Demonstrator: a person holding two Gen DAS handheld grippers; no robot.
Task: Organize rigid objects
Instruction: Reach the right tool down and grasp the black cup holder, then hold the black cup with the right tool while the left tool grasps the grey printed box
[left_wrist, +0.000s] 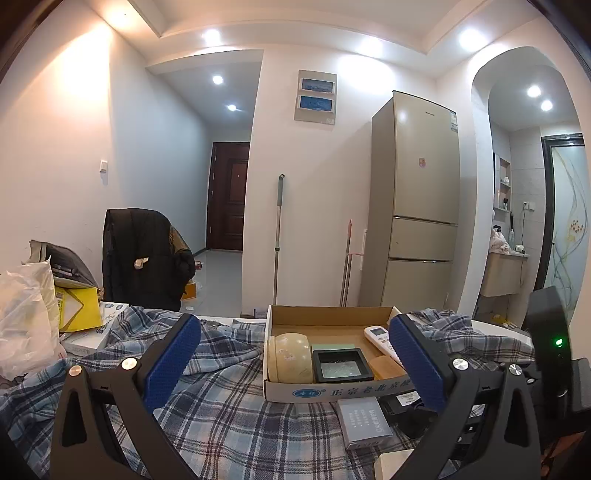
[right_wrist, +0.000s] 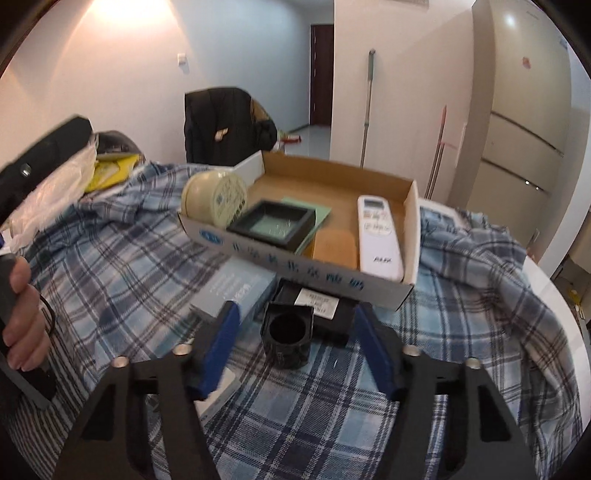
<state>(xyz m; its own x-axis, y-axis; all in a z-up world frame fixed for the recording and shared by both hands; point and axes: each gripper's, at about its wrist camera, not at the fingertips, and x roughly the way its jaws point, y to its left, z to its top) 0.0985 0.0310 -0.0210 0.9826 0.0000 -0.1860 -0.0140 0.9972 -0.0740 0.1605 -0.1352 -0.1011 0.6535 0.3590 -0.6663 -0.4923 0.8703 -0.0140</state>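
Trouble spot is the little black cup (right_wrist: 290, 341) on the plaid cloth (right_wrist: 122, 266) just in front of the box (right_wrist: 295, 271). The right gripper (right_wrist: 295, 345) is angled down over it with the cup sitting between the blue pads (right_wrist: 218, 354), but there's clear cloth showing on both sides, so nothing's pinched — jaws partly apart and not on it.

Risks as I see it: the cup is small and light-looking, so a pad landing first on one side could tip it or shove it into the black block (right_wrist: 325, 308) right behind. The grey case (right_wrist: 236, 291) lies under the left pad and could get snagged too. Wrinkly cloth won't help.

Left gripper (left_wrist: 295, 363) is wide apart, holding nothing, aimed at the box with the remote (left_wrist: 380, 341) and tin (left_wrist: 290, 356) already inside
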